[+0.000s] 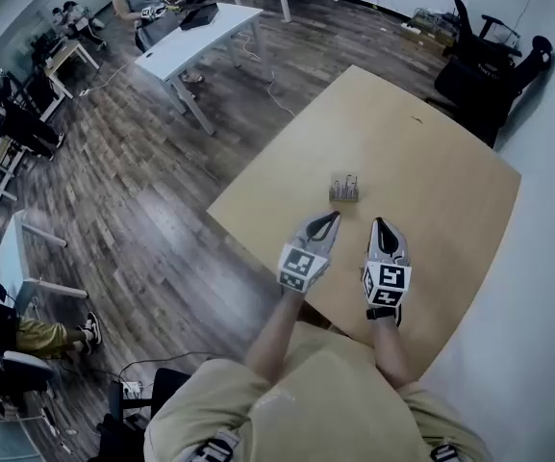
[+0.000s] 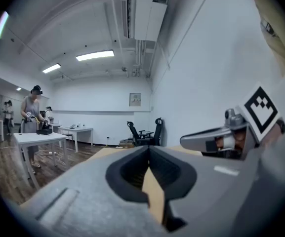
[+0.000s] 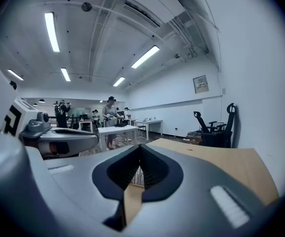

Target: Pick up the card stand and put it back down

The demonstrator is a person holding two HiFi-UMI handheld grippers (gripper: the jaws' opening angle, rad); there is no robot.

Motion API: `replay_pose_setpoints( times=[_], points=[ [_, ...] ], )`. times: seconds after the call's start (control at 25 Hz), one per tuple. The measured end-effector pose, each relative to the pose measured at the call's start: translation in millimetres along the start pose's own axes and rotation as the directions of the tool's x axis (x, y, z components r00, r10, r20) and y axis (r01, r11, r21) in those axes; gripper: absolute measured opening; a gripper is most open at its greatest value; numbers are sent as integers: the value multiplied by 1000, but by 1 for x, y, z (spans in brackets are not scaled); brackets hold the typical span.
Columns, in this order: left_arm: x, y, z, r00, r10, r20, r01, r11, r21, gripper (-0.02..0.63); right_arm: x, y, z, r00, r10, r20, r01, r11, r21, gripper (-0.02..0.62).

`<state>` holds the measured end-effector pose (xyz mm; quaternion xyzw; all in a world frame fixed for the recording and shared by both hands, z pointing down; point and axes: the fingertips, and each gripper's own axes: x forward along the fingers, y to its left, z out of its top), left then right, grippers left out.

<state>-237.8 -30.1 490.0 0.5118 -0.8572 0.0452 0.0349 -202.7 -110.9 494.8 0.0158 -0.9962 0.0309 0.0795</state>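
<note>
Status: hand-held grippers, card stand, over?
Left hand-held gripper, right hand-held gripper: shut, empty. Card stand on table ahead. Nothing between.

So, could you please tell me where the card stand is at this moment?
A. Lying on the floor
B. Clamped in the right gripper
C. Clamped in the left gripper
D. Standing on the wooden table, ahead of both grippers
D: the card stand stands on the table, apart from the left gripper and the right gripper, whose jaws are together with nothing held between them.
</note>
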Motion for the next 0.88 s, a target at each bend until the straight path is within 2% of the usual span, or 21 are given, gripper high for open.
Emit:
replay_pose_setpoints(
  times=[0.4, 0.6, 0.88],
  points=[
    [-9, -20, 4, 1000, -13, 3, 13, 1000, 10, 3, -9, 7, 7, 1000, 12, 23, -12, 1000, 10, 5],
    [-15, -12, 3, 1000, -8, 1, 8, 1000, -10, 3, -10, 20, 7, 999, 32, 19, -32, 999, -12, 5],
    [-19, -2, -30, 998, -14, -63, 10, 998, -57, 3, 3, 21, -41, 997, 1, -73, 1, 1000, 23, 5]
  ],
)
